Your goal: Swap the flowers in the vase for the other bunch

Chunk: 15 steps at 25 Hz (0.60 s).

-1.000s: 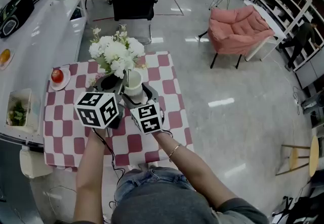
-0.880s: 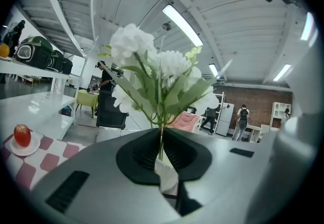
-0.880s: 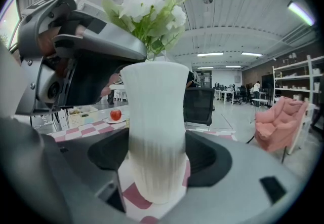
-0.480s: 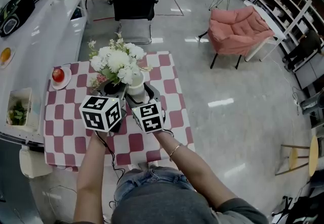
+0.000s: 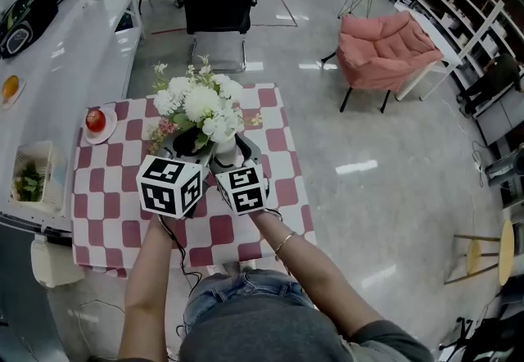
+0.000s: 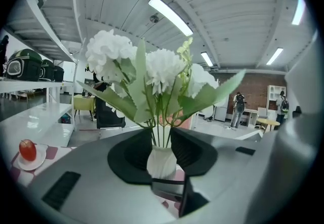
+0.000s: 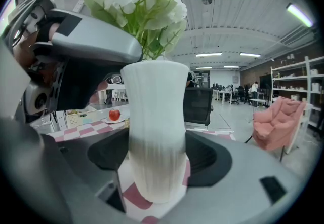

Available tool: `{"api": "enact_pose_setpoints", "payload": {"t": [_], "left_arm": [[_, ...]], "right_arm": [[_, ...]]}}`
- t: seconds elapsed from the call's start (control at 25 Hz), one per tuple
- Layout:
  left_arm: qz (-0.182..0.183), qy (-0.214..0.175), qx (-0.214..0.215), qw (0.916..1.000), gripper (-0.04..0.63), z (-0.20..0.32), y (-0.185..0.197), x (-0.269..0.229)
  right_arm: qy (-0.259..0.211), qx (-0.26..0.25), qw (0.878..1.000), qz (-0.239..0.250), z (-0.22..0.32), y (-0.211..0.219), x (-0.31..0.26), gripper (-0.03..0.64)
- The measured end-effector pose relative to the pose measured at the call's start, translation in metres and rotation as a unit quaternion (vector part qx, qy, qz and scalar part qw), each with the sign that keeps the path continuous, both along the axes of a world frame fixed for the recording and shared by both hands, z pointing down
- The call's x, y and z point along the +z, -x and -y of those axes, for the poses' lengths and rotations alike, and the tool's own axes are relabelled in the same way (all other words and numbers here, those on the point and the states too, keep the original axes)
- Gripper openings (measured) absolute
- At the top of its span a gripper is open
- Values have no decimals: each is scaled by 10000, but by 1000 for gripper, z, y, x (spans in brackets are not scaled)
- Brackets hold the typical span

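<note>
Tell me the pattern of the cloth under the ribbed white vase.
Red-and-white checked cloth; the head view shows it best.

Head view overhead, both gripper views near vase (image 7: 157, 132)

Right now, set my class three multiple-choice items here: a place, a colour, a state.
1. Where is the round red apple? A on a small white plate; B on the floor; C on an armchair.
2. What colour are the flowers in the ribbed white vase? A red; B white; C blue.
3. The right gripper is: A wide open in air; B on the apple; C closed on the vase.
Answers: A, it sits on the plate; B, every bloom is white; C, both pads press the vase.
</note>
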<state>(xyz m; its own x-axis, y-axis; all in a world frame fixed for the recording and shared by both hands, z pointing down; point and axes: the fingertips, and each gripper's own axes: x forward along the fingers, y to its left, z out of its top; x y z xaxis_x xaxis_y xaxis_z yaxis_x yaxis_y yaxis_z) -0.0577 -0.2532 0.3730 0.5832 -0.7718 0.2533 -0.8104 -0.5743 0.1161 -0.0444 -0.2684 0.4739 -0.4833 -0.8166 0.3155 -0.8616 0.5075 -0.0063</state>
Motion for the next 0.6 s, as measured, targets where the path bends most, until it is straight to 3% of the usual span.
{"api": "enact_pose_setpoints", "payload": {"t": [0.24,0.6], "left_arm": [[169,-21,-56,9998,155,-8,-1,0],[72,136,-225,9996,193,-18,16,12]], "right_arm": [[-51,49,10000,13,0,-3,-5,353],[-9,37,10000,73,0,-3,-3,353]]}}
